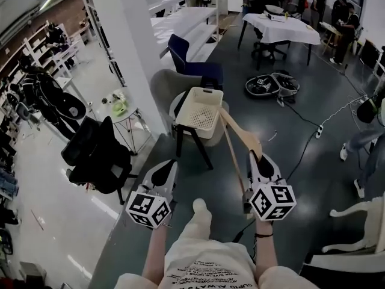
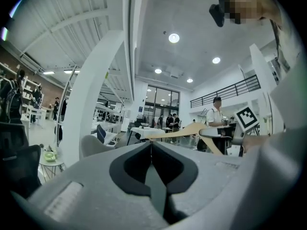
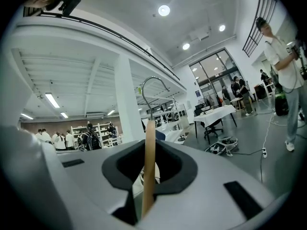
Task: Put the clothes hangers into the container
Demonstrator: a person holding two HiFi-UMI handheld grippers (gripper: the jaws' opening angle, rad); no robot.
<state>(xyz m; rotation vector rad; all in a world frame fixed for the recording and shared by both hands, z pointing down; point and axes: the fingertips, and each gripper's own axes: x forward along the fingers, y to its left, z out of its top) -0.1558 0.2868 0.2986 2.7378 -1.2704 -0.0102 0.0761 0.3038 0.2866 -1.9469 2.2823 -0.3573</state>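
Head view, lower centre: found right gripper [image 1: 257, 160] with fingers clamped on a wooden hanger [image 1: 240, 135], raised and slanting toward upper left, far end just beside the cream basket [image 1: 207, 91] at frame centre. Confirmed in right gripper view: hanger edge-on between the fingers; metal hook [image 3: 143, 92] visible only there. Found left gripper [image 1: 168, 168] at lower left, fingers together on nothing, as settled only by left gripper view, which also catches the hanger at centre right.
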